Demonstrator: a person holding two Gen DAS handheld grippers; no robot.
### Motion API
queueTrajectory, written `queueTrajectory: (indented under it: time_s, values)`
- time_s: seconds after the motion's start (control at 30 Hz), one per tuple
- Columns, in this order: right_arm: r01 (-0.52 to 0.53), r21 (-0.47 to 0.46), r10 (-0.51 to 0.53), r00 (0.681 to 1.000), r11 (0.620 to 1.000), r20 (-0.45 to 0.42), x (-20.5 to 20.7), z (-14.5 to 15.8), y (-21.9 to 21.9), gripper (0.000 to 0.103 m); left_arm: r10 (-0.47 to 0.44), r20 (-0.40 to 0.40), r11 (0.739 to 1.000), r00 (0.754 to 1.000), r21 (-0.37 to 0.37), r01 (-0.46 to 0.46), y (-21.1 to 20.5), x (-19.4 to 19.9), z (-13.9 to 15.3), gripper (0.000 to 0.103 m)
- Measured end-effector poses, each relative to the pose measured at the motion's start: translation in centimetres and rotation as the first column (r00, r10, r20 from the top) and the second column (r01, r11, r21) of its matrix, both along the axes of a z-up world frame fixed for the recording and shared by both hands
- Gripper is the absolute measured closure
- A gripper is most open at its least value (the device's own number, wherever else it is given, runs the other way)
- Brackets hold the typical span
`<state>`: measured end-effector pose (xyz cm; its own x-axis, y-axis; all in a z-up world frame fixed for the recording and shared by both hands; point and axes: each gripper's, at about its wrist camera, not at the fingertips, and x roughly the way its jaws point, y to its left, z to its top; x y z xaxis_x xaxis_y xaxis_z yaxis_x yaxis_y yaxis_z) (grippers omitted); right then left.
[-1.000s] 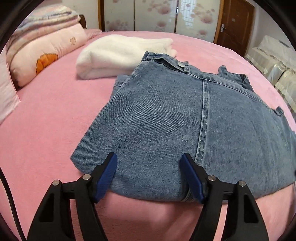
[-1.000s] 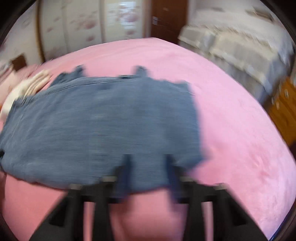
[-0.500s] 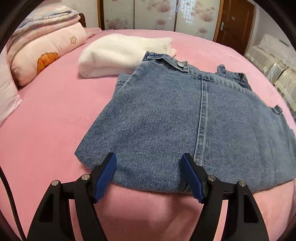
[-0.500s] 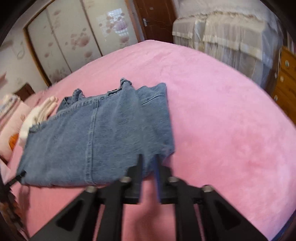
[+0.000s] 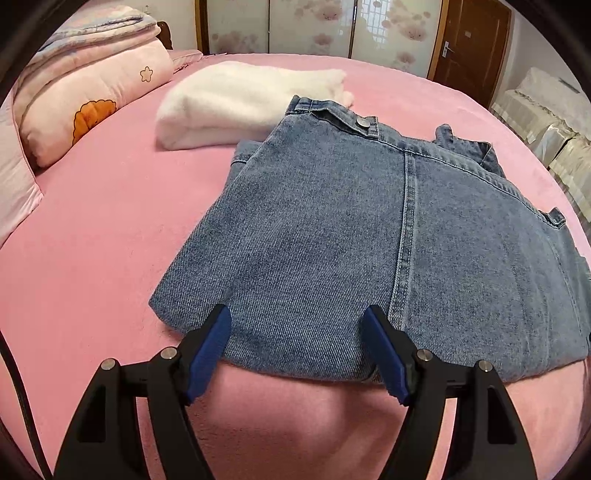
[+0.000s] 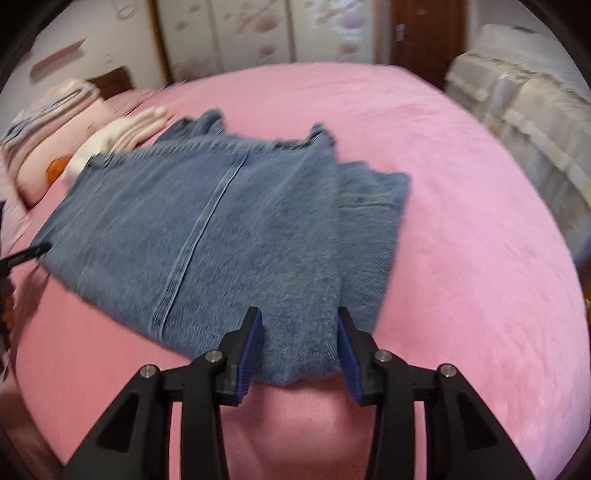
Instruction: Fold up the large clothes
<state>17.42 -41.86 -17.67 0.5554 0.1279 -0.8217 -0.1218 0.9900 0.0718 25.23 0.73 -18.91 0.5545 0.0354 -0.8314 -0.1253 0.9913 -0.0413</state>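
Nearest the left wrist camera, the left gripper (image 5: 297, 326) is seen with its jaws spread wide and nothing held between them, the blue pads (image 5: 208, 354) poised over the near folded edge of the jeans (image 5: 369, 240). In the right wrist view, the right gripper (image 6: 299, 330) is likewise shown with jaws apart and empty, set at the near corner of the jeans (image 6: 221, 229), where a narrower under-layer is exposed along the right side; whether the pads touch the denim cannot be told from either view.

The jeans are laid folded and flat on the pink bed (image 5: 92, 240), with a vertical seam running away from the camera towards the waistband, where a metal button (image 5: 363, 121) is visible at the far edge.

Just beyond the waistband, a folded white fleecy garment (image 5: 240, 99) is pictured lying on the bed, touching or slightly overlapped by the denim. Further left, a pink pillow with an orange motif (image 5: 92, 107) is stacked under folded bedding. At the back of the room, floral sliding wardrobe doors (image 5: 314, 26) and a brown wooden door (image 5: 469, 48) are seen.
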Motion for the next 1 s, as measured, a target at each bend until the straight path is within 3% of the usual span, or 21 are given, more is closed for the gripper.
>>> queueTrajectory:
  time_s: [0.17, 0.2, 0.23, 0.27, 0.37, 0.47, 0.6, 0.77, 0.87, 0.9, 0.93, 1.0]
  values:
    - [-0.113, -0.023, 0.111, 0.991, 0.993, -0.074, -1.9, -0.3, -0.4, 0.063, -0.003, -0.009, 1.0, 1.0, 0.002, 0.003, 0.0, 0.2, -0.2, 0.029]
    - [-0.121, -0.04, 0.116, 0.988, 0.992, -0.097, -2.4, -0.7, -0.5, 0.066, -0.001, -0.01, 1.0, 1.0, 0.002, 0.001, -0.1, 0.3, -0.2, 0.029]
    - [-0.123, -0.048, 0.115, 0.984, 0.991, -0.133, -2.8, -1.4, -0.8, 0.082, 0.002, -0.01, 1.0, 1.0, 0.002, -0.002, -0.1, 0.3, -0.3, 0.029]
    - [-0.119, -0.042, 0.111, 0.981, 0.992, -0.16, -3.0, -2.0, -1.1, 0.09, 0.006, -0.01, 1.0, 1.0, 0.003, -0.006, -0.1, 0.3, -0.3, 0.029]
    - [-0.046, -0.024, 0.042, 0.989, 0.999, -0.139, -3.7, -2.0, -2.1, 0.093, 0.013, -0.015, 1.0, 1.0, 0.006, -0.013, -0.2, 0.4, -0.2, 0.028]
    - [0.022, -0.012, -0.023, 0.999, 1.0, -0.043, -4.1, 0.1, -2.7, 0.09, 0.013, -0.02, 1.0, 1.0, 0.001, -0.013, -0.1, 0.5, -0.2, 0.028]
    - [0.007, 0.006, -0.007, 1.0, 1.0, 0.02, -3.2, 1.8, -2.5, 0.058, 0.014, -0.024, 1.0, 1.0, -0.005, -0.014, -0.1, 0.5, -0.2, 0.028]
    - [-0.067, 0.074, 0.068, 0.998, 0.995, -0.018, -0.1, 1.3, -1.8, 0.056, 0.017, -0.028, 1.0, 0.999, -0.001, -0.017, -0.1, 0.5, -0.2, 0.028]
    - [-0.122, 0.055, 0.124, 0.991, 0.991, -0.049, 1.0, 0.2, -0.8, 0.056, 0.025, -0.036, 1.0, 0.999, -0.01, -0.025, 0.0, 0.7, -0.2, 0.028]
    - [-0.141, 0.035, 0.143, 0.987, 0.989, -0.069, 1.2, -0.3, -0.4, 0.063, 0.026, -0.04, 1.0, 0.999, -0.013, -0.026, 0.1, 0.8, -0.3, 0.028]
    - [-0.149, -0.001, 0.149, 0.985, 0.989, -0.087, 1.2, -0.8, -0.1, 0.08, 0.025, -0.046, 1.0, 0.999, -0.013, -0.026, 0.1, 0.9, -0.3, 0.028]
    - [-0.15, -0.002, 0.149, 0.984, 0.989, -0.099, 0.8, -0.8, -0.8, 0.088, 0.019, -0.058, 1.0, 0.998, -0.013, -0.02, 0.2, 1.0, -0.3, 0.028]
